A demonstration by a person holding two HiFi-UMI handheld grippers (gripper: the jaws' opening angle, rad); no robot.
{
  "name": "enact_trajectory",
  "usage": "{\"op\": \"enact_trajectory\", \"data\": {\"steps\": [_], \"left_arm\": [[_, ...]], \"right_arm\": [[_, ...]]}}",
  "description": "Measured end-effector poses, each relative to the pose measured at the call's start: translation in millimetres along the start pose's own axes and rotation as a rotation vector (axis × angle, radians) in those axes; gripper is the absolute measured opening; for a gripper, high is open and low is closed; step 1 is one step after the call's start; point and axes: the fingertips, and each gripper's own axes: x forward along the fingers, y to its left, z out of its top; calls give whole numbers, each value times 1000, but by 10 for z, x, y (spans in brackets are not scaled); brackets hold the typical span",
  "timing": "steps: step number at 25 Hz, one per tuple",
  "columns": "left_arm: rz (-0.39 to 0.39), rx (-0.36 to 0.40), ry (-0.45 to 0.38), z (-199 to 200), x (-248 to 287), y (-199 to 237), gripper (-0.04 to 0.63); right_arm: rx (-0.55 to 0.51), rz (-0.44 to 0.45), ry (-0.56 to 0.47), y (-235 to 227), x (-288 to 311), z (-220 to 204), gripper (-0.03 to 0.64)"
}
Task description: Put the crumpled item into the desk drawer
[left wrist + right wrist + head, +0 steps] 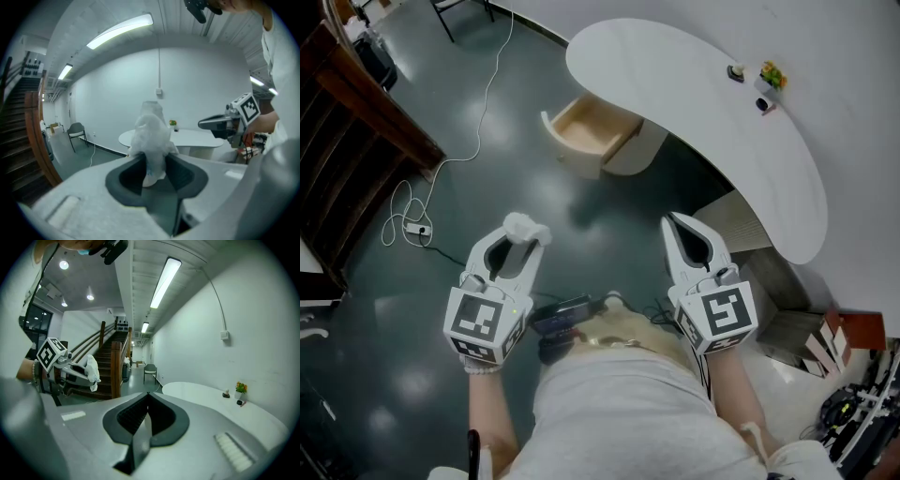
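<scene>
up ahead of us, under the white desk (703, 103), the drawer (584, 128) sits pulled out with its top open, well apart from both grippers. our left gripper (521, 242) is pinched on the crumpled item (526, 225), a white wad poking past its tips, and the drawer lies forward and a bit to the right of it. our right gripper (673, 223) is closed on nothing, so we think the left one must reach forward.

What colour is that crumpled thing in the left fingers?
White; the crumpled item shows best in the left gripper view.
</scene>
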Motion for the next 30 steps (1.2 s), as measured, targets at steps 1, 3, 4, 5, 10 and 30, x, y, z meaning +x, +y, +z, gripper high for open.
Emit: {"op": "enact_trajectory", "data": {"steps": [1,3,4,5,10,30], "left_arm": [[-2,1,-2,2,-6,6,121],[-4,5,-4,5,-23,28,121],[-4,6,-5,6,-33,44,121],[-4,8,-6,8,-45,60,121],[-10,19,-15,2,-108,112,121],[3,44,-40,28,-104,222,121]], "right_arm": [[1,-3,2,7,-1,-4,5],[2,-6,1,27,5,-12,5],[6,-9,1,39,10,-12,5],[10,-11,1,52,14,-11,5],[-15,-6,-12,168,20,-10,5],[1,-37,-29,157,57,-57,5]]}}
